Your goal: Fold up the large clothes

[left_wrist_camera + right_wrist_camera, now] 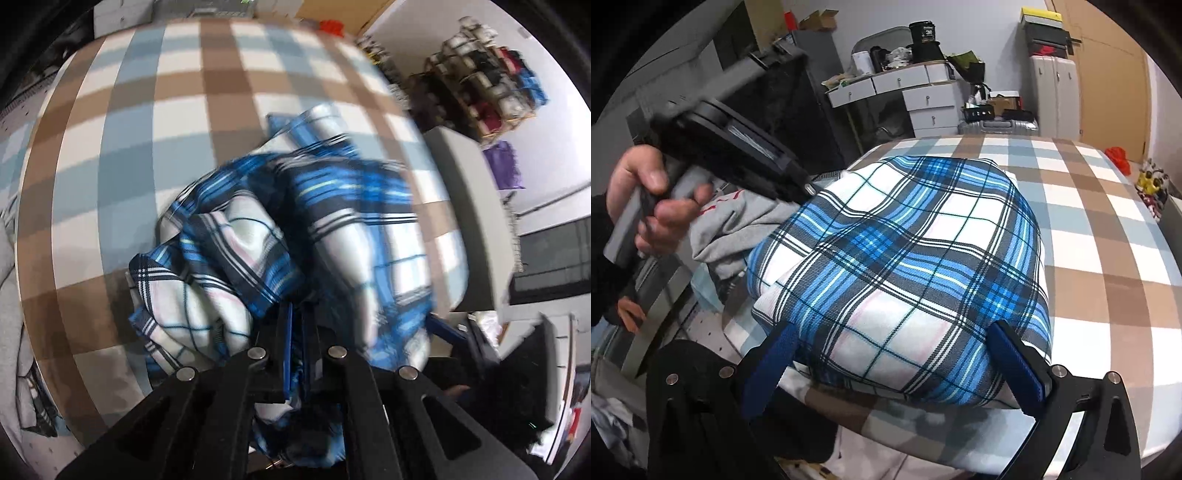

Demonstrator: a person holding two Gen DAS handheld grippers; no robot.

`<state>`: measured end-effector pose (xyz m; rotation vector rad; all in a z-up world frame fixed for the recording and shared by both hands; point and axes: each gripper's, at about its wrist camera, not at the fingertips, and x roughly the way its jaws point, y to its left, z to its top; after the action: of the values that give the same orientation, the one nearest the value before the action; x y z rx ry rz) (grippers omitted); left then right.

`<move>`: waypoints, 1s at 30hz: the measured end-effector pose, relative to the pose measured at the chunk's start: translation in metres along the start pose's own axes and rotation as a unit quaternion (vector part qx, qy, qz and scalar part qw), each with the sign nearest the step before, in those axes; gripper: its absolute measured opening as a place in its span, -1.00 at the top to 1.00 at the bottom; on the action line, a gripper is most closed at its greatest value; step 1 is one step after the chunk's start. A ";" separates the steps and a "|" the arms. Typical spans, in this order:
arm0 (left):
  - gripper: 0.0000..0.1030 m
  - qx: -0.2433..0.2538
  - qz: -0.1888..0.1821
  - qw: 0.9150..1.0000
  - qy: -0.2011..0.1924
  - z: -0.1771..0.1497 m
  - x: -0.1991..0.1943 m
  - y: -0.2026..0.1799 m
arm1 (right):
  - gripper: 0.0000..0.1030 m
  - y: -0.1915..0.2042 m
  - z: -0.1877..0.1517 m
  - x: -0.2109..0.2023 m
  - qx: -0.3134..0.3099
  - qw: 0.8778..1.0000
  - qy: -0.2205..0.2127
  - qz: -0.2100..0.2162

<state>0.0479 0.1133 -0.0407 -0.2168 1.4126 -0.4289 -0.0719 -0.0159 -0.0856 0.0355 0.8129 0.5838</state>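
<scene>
Left claw (295, 354) is clamped on a bunch of the blue plaid garment (295, 236), cloth pinched between its blue pads and hanging ahead of it over the surface (122, 155); frame is motion-blurred. Right claw (901, 365) stands wide open, blue fingers (772, 365) either side of the near edge of the same garment (905, 251), pads not pressing on it. The garment lies folded just ahead of the right claw, on the brown, blue and white check cloth. Open check surface ahead and to the right of the right claw, out to the far rim; near edge sits right under the claw. To its left, a grey garment (727, 229) lies just off the surface edge, and a hand (653, 199) grips the left handle. Beyond, a black tub (925, 38) marked "36" tops white drawers (923, 99).
</scene>
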 end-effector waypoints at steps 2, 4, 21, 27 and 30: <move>1.00 -0.029 -0.017 0.999 0.001 0.001 0.004 0.006 | -1.00 0.000 0.000 -0.001 0.000 1.000 0.000 0.001; 1.00 -0.030 -0.028 0.999 -0.006 0.000 0.002 0.003 | -1.00 0.000 0.000 -0.002 0.001 1.000 0.000 0.001; 0.27 -0.030 -0.108 0.993 -0.047 0.007 -0.023 -0.007 | -1.00 -0.003 0.001 -0.002 0.012 1.000 0.000 0.008; -0.37 -0.035 -0.067 0.997 -0.030 0.021 0.003 -0.010 | -1.00 -0.005 0.001 -0.003 0.012 1.000 -0.001 0.011; -0.21 -0.034 -0.081 0.995 -0.038 0.024 0.007 -0.013 | -1.00 -0.005 0.001 -0.003 0.012 1.000 0.000 0.011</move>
<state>0.0703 0.0957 -0.0382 -0.4015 1.3415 -0.5016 -0.0705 -0.0211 -0.0845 0.0663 0.8194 0.5945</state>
